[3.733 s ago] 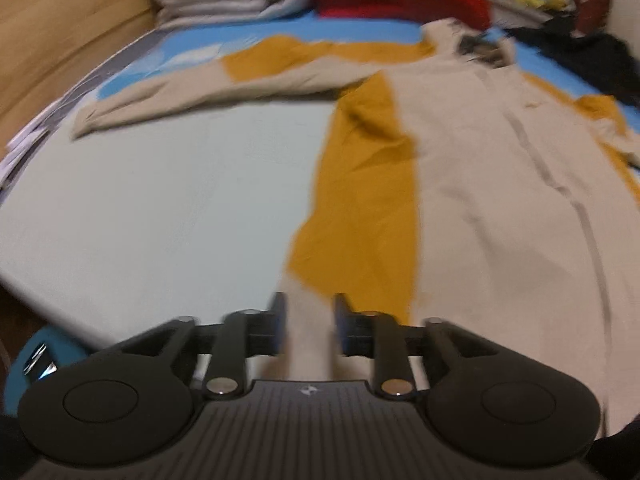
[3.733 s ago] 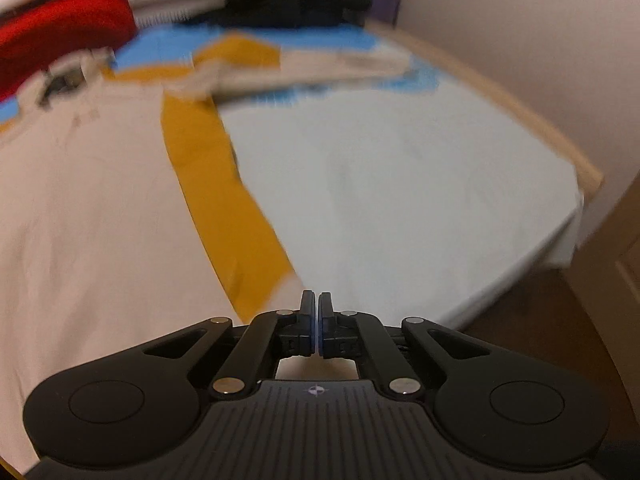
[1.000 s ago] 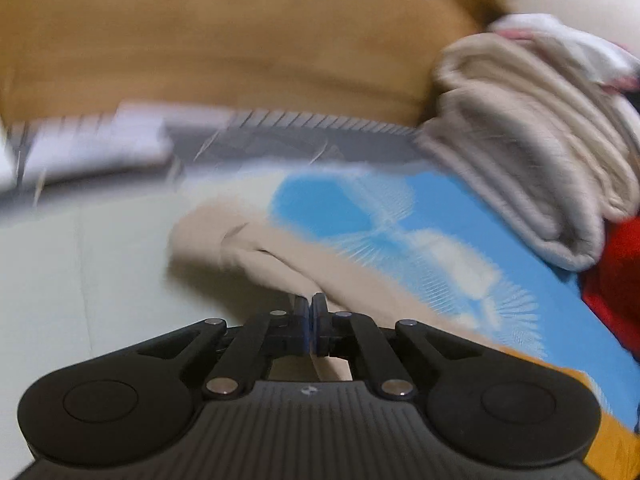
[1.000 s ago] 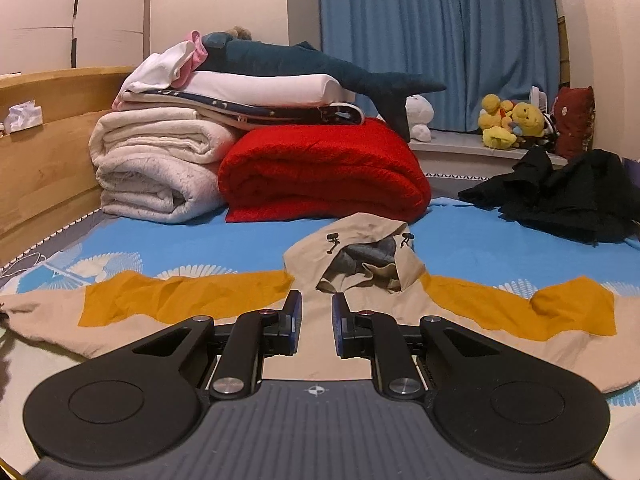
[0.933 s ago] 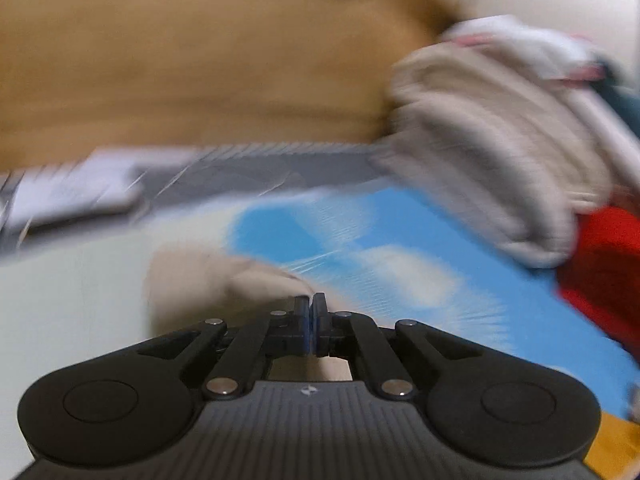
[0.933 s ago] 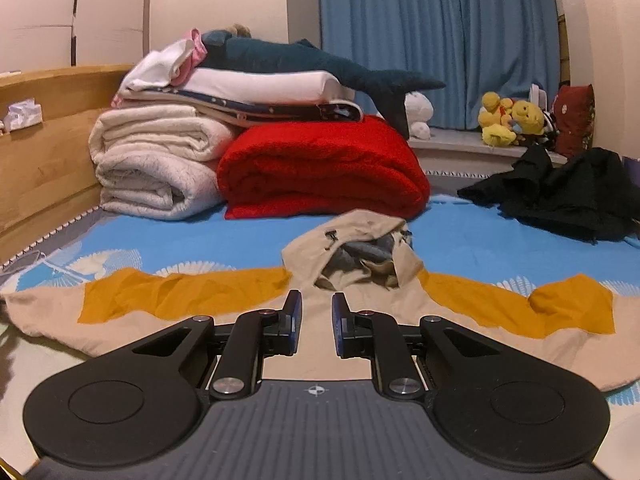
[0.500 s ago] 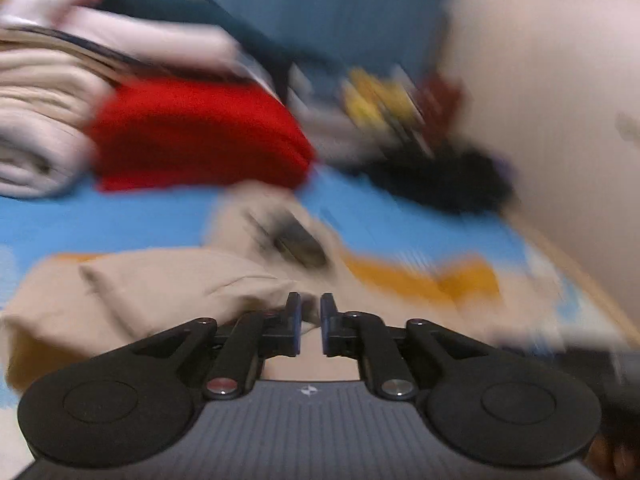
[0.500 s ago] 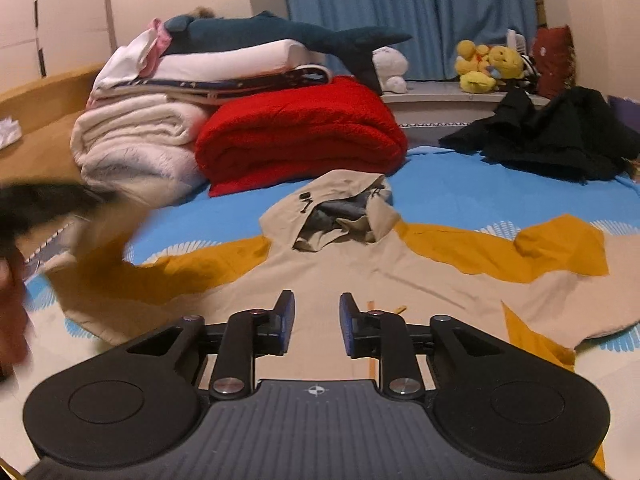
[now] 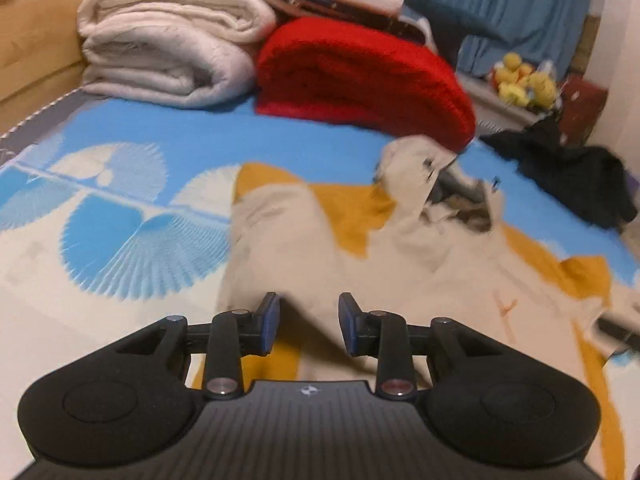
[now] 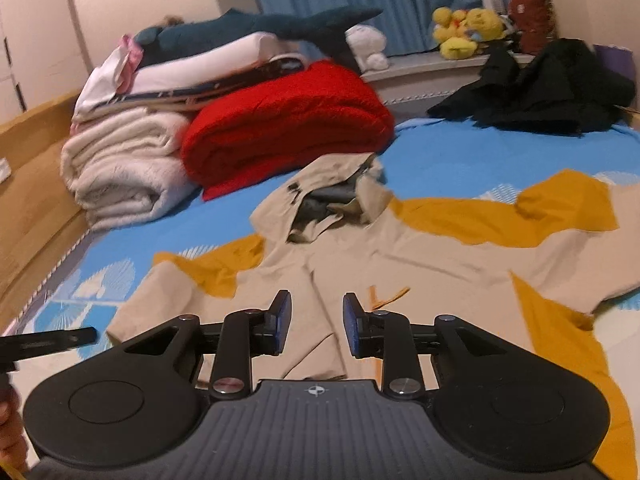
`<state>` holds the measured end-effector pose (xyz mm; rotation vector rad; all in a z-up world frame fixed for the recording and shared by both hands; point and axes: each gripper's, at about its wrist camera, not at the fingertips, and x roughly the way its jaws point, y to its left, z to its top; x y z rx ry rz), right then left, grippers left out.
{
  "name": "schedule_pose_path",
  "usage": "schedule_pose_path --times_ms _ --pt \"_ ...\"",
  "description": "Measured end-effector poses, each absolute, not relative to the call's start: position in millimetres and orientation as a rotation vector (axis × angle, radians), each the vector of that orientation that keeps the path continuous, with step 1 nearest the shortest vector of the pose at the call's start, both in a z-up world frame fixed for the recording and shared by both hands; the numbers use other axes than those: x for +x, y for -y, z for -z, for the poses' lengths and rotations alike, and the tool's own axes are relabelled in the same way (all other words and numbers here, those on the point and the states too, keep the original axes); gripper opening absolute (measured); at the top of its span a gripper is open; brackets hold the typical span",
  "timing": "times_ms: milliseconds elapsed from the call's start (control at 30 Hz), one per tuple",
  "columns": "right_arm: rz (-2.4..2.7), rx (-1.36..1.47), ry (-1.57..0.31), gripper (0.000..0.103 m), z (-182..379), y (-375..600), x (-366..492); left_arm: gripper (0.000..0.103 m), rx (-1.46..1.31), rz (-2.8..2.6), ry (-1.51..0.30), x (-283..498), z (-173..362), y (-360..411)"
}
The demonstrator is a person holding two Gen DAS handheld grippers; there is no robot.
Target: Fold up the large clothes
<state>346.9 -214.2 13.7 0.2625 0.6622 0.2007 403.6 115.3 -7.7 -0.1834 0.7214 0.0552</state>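
A large beige and mustard hooded jacket (image 10: pixel 420 264) lies spread on the bed, hood (image 10: pixel 332 196) toward the far side. Its left sleeve (image 9: pixel 280 224) is folded in over the body; the right sleeve (image 10: pixel 560 204) lies stretched out to the right. My left gripper (image 9: pixel 308 322) is open and empty, hovering over the folded sleeve. My right gripper (image 10: pixel 316 320) is open and empty above the jacket's chest. The left gripper's finger also shows at the left edge of the right wrist view (image 10: pixel 48 340).
A red blanket (image 10: pixel 288 120), folded white quilts (image 10: pixel 120 168) and a plush shark (image 10: pixel 260 24) are stacked at the bed's head. A black garment (image 10: pixel 552 88) lies at the far right. A wooden bed frame (image 9: pixel 36 40) runs along the left. Yellow plush toys (image 10: pixel 464 32) sit on the sill.
My left gripper carried the left sleeve cuff in over the jacket body, then opened and let it go. My right gripper stayed open and moved slightly closer over the chest.
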Motion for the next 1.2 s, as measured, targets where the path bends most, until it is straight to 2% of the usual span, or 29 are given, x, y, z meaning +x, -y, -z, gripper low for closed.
schedule_pose_path --times_ms 33,133,267,433,500,567,600,833,933,967,1033,1200 --pt "-0.213 0.24 -0.671 0.028 -11.6 208.4 348.6 0.035 -0.156 -0.07 -0.699 407.5 7.7 -115.2" --pt "-0.265 0.165 -0.696 0.009 -1.7 187.5 353.9 0.035 -0.117 -0.104 -0.694 421.0 10.1 -112.6" --pt "-0.301 0.067 -0.709 0.009 11.3 160.6 359.7 0.036 -0.148 -0.087 -0.74 434.4 20.4 -112.0" --pt "-0.356 -0.044 -0.742 0.011 32.6 130.1 366.3 0.037 -0.163 -0.085 -0.774 443.2 25.0 -115.1" --pt "-0.376 -0.078 -0.763 0.017 41.3 119.5 368.6 0.037 -0.166 -0.088 -0.777 445.1 25.1 -118.5" --pt "-0.404 -0.124 -0.785 0.031 51.6 107.6 370.5 0.037 -0.173 -0.101 -0.783 448.0 25.3 -122.2" --pt "-0.414 -0.151 -0.791 0.032 56.1 102.4 370.7 0.037 -0.182 -0.108 -0.787 449.7 25.7 -125.1" --pt "-0.425 -0.391 -0.806 0.034 85.2 72.1 367.4 0.037 -0.216 -0.137 -0.791 455.3 23.5 -141.0" --pt "-0.415 -0.497 -0.796 0.031 95.3 66.0 364.3 0.037 -0.216 -0.15 -0.789 456.1 23.4 -144.9" --pt "-0.409 -0.521 -0.793 0.019 97.6 66.2 363.3 0.037 -0.216 -0.155 -0.79 456.5 23.9 -145.9" --pt "-0.413 -0.524 -0.793 0.004 97.8 69.6 362.7 0.037 -0.217 -0.161 -0.791 457.0 24.8 -146.8" --pt "-0.352 -0.378 -0.69 0.0 65.5 95.6 366.0 0.037 -0.206 -0.158 -0.784 455.3 24.6 -146.6"
